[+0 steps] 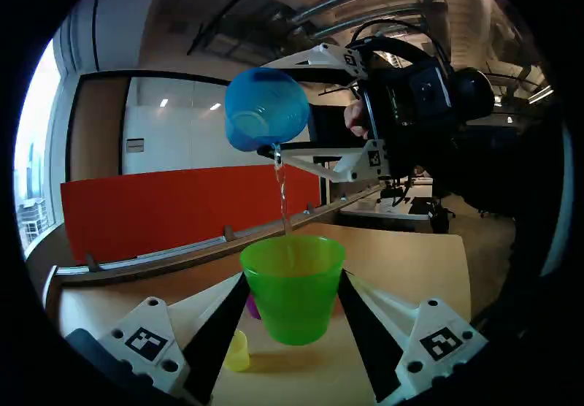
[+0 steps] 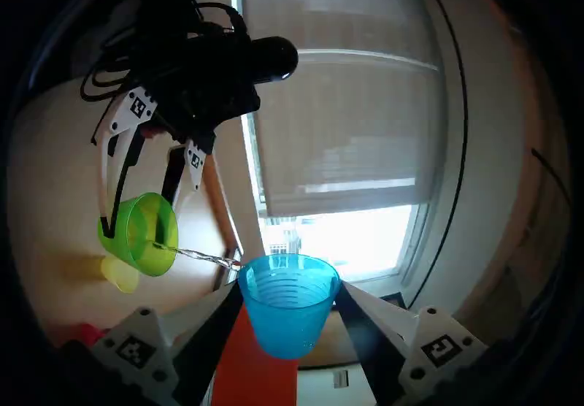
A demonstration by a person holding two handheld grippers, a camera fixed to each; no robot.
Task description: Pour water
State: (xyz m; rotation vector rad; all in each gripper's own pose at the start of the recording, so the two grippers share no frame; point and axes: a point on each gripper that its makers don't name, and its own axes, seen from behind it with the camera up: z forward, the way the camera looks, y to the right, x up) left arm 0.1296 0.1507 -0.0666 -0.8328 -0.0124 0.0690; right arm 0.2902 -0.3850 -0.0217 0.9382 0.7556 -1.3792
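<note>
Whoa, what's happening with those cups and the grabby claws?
A person is pouring water using two hand-held grippers. The right gripper holds the blue cup tipped over, and a thin stream of water runs down into the green cup. The left gripper holds that green cup upright. A small yellow cup sits nearby on the table.

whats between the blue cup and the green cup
A thin stream of water runs from the tilted blue cup down into the green cup, clearest in the left gripper view.
</note>
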